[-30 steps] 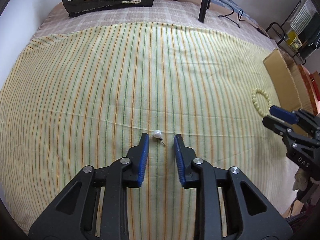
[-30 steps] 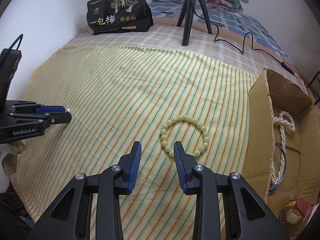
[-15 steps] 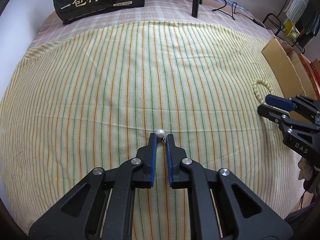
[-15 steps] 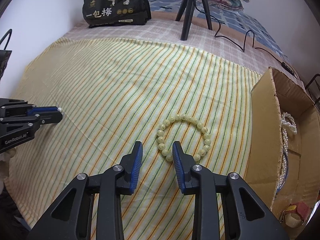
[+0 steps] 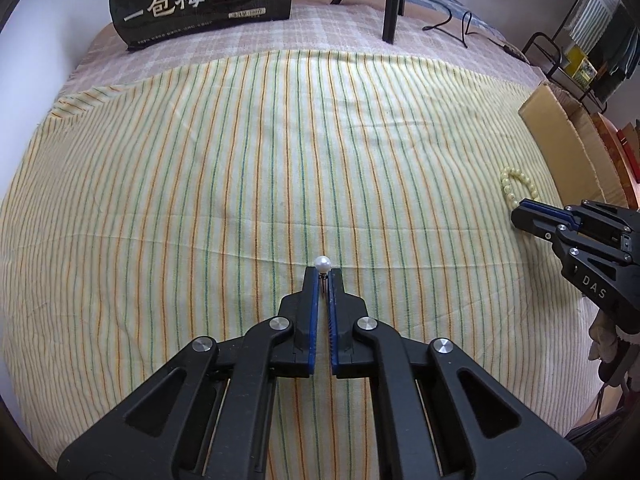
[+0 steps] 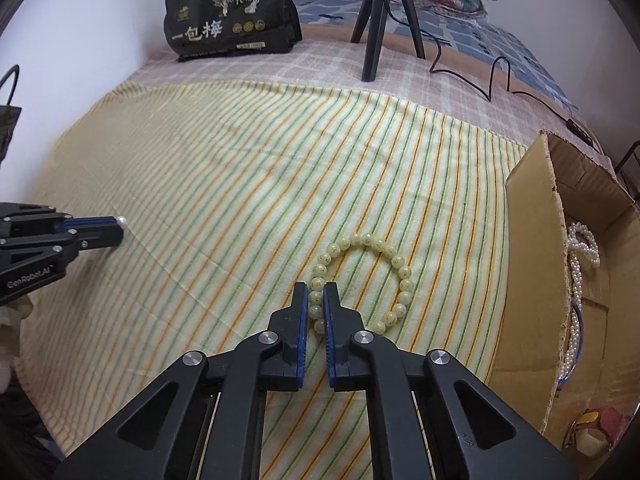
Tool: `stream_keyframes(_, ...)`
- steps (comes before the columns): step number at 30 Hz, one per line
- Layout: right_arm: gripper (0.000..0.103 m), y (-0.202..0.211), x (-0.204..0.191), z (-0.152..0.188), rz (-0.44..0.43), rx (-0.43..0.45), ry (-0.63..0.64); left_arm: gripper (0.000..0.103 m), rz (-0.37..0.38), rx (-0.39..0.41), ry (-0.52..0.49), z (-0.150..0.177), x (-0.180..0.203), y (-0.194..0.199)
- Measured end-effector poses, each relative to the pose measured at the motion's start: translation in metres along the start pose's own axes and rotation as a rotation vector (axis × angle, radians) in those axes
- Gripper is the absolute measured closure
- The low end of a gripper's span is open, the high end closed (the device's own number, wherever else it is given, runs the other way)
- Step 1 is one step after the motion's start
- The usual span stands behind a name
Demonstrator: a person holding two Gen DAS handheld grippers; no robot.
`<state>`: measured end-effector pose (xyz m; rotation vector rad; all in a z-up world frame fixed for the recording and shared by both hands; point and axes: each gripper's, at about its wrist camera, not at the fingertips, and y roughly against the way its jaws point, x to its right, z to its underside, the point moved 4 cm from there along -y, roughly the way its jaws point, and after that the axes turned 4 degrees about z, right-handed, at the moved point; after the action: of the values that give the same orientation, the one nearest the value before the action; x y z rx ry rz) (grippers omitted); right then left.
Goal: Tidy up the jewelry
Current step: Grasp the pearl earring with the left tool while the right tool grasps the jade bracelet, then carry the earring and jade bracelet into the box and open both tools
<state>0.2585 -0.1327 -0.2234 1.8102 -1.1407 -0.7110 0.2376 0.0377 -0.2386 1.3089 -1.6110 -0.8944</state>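
A small pearl stud earring (image 5: 322, 263) sits at the tips of my left gripper (image 5: 323, 276), which is shut on its thin pin; the pearl pokes out beyond the blue pads. From the right wrist view that left gripper (image 6: 116, 226) shows at the left edge with the pearl (image 6: 121, 221) at its tip. A pale green bead bracelet (image 6: 362, 280) lies on the striped yellow cloth (image 6: 240, 184). My right gripper (image 6: 316, 296) is shut on the bracelet's left side, beads pinched between the pads. In the left wrist view the bracelet (image 5: 514, 186) lies just beyond the right gripper (image 5: 528, 210).
An open cardboard box (image 6: 532, 264) stands at the right, holding a pearl necklace (image 6: 580, 256) and other pieces. A black snack bag (image 6: 232, 20) and a tripod (image 6: 384, 8) stand at the back, with a black cable (image 6: 496, 76) trailing right.
Both grippers have shut: the left closed on the earring's pin, the right slid forward a little and closed on the bracelet's beads.
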Motion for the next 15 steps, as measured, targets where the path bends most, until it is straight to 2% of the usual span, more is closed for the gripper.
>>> stream_keyframes(7,0.097,0.025,0.000,-0.009,-0.049,0.061,-0.018,0.101,0.018,0.036,0.004,-0.004,0.004,0.015)
stream_keyframes(15,0.097,0.049,0.008,-0.017,-0.067,0.116,-0.050,0.101,0.065,0.098,-0.007,-0.015,0.020,0.041)
